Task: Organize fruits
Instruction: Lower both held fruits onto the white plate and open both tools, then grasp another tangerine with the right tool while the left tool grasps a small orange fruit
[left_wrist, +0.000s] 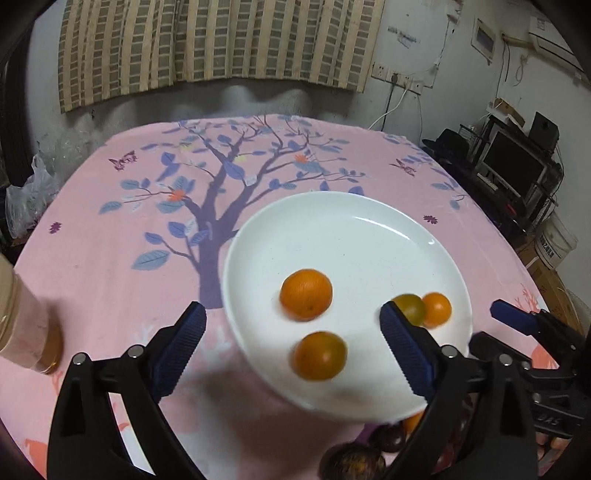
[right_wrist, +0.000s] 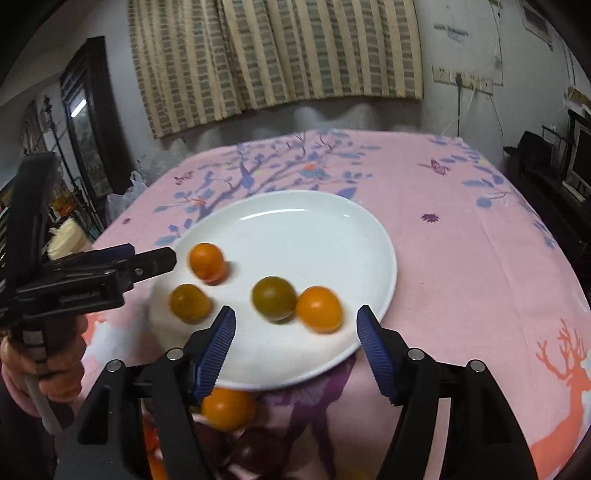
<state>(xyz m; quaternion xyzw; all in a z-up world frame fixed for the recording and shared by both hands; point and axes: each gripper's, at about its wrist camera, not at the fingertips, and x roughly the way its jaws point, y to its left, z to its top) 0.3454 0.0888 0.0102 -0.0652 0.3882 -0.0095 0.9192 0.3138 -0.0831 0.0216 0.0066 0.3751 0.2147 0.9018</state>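
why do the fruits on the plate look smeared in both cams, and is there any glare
Left wrist view: the orange fruits on the white plate are motion-blurred, while the left gripper stays sharp; a small glare streak sits on the plate's far right rim. Right wrist view: the fruits smear the same way, with a soft highlight on the plate's far rim; fisheye bends the table edges.

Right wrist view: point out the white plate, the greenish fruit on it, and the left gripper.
white plate (right_wrist: 332, 236): right wrist view, bare far inner surface.
greenish fruit (right_wrist: 274, 297): right wrist view, middle of its skin.
left gripper (right_wrist: 149, 258): right wrist view, at its fingertips.
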